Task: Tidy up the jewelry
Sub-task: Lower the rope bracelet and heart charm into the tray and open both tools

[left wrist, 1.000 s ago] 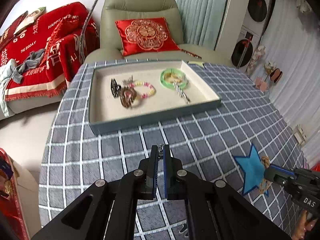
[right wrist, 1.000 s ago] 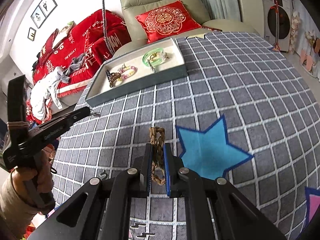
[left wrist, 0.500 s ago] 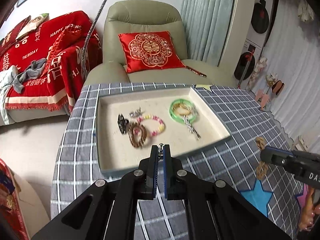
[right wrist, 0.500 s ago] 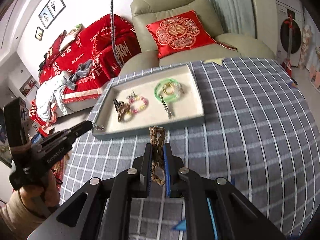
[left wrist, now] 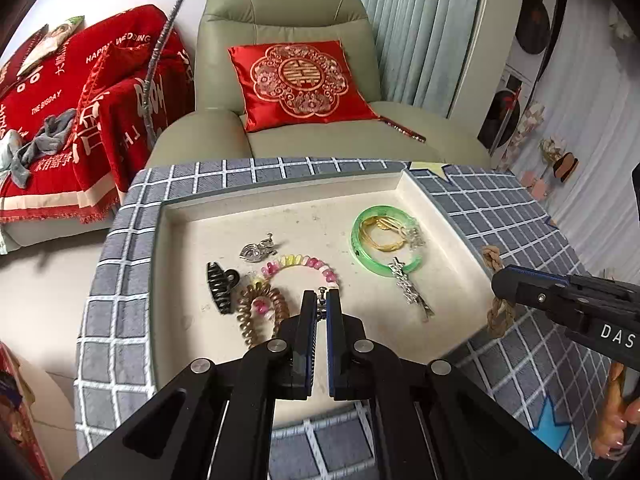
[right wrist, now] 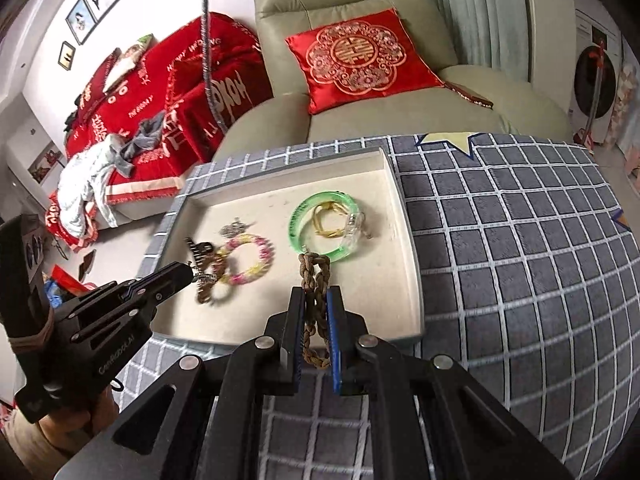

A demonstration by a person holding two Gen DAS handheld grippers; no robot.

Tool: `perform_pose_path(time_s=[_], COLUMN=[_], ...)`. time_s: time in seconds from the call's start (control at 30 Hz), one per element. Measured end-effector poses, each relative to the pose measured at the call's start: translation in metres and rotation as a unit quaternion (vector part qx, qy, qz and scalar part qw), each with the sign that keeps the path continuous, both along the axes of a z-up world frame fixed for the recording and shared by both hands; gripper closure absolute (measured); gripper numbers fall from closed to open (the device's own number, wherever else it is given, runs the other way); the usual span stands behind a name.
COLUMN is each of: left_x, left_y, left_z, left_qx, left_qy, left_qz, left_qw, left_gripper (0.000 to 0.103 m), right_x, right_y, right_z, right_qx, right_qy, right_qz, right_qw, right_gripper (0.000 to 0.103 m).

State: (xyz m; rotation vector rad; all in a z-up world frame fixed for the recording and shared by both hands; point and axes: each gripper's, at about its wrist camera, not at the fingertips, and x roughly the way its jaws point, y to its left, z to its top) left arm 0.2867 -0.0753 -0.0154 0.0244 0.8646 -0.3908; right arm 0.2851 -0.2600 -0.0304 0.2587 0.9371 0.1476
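Two grippers observed, both loaded.

Left wrist view: left gripper (left wrist: 321, 300) hovered over tray (left wrist: 448, 216), jaws nearly closed on small silver trinket (left wrist: 321, 293) at tips, presumably for deposit there. Below lay black claw clip (left wrist: 220, 286), coiled hair tie (left wrist: 260, 312), beaded bracelet (left wrist: 304, 266), green bangle (left wrist: 382, 240).

Right wrist view: right gripper (right wrist: 316, 320) pinched braided rope bracelet (right wrist: 314, 300) narrow between jaws, loop hanging above tray's near edge beside bangle; likely next drop. Checked tablecloth (right wrist: 500, 260) under tray.
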Motion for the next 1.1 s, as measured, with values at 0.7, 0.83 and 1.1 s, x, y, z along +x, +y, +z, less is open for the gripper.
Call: perform_pose_path(time_s=[0.7, 0.83, 1.1], left_x=[0.018, 0.017, 0.015], left_y=[-0.031, -0.033, -0.031], left_z=[-0.038, -0.038, -0.035], left_qx=[0.048, 0.054, 0.048], left_qy=[0.018, 0.016, 0.012], left_qz=[-0.011, -0.014, -0.008], left_qw=[0.9986, 0.9983, 0.9987], left_gripper=[0.085, 0.085, 0.085], right_x=[0.050, 0.050, 0.052], right_y=[-0.006, 0.002, 0.010], right_z=[-0.064, -0.067, -0.063], right_qx=[-0.010, -0.028, -0.019], right_qy=[0.057, 0.059, 0.055], right_qz=[-0.005, 0.004, 0.018], right_qw=[0.998, 0.998, 0.998], right_gripper=[0.091, 0.091, 0.057])
